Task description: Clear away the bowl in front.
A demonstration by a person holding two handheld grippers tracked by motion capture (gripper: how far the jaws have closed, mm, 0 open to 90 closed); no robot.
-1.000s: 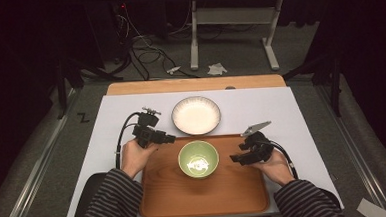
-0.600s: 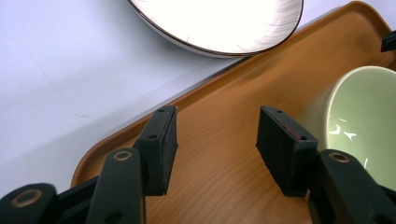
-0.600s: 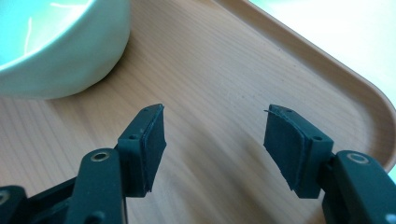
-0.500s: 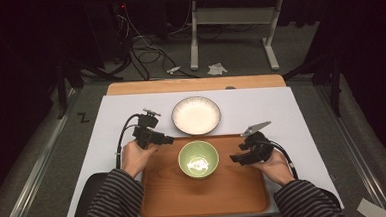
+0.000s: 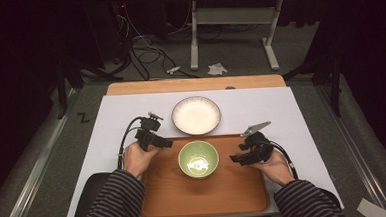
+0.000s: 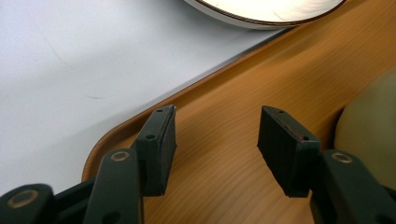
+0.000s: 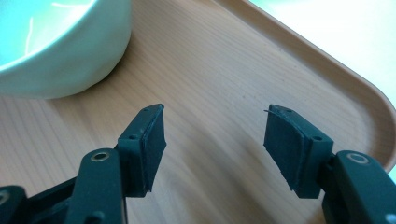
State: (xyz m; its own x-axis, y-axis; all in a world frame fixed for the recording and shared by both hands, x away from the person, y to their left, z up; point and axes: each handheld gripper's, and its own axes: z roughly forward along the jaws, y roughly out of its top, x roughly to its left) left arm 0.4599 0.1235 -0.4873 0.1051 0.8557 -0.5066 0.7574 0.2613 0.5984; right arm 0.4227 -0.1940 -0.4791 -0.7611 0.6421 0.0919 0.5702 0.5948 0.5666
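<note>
High view: I hold both grippers low over the brown oval-cornered wooden tray [image 5: 205,198], one on each side of the small pale green ceramic bowl [image 5: 198,160] that stands in the tray's far half. The left gripper [image 5: 164,144] sits at the tray's far left corner, the right gripper [image 5: 235,159] just beside the bowl's right flank; neither touches the bowl. The wide white ribbed plate [image 5: 196,115] rests on the white table cover [image 5: 291,113] just past the tray's far edge. I judge the step in hand to be closing in on the bowl from both sides.

Left gripper view: the left gripper [image 6: 217,135] has its jaws spread, and they have just been opening further, with bare tray wood [image 6: 243,93] between them. The green bowl [image 6: 373,135] is at the right edge, outside the right jaw. To do this well I would swing the gripper toward the bowl until its rim, not the tray lip, lies between the pads, and keep clear of the plate [image 6: 266,11] ahead.

Right gripper view: the right gripper [image 7: 215,133] also stands spread on nothing, above the tray [image 7: 261,60]. The bowl [image 7: 60,51] is ahead and off to the left. I would shift left and bite the wall squarely, since a glazed curved side looks liable to slip
</note>
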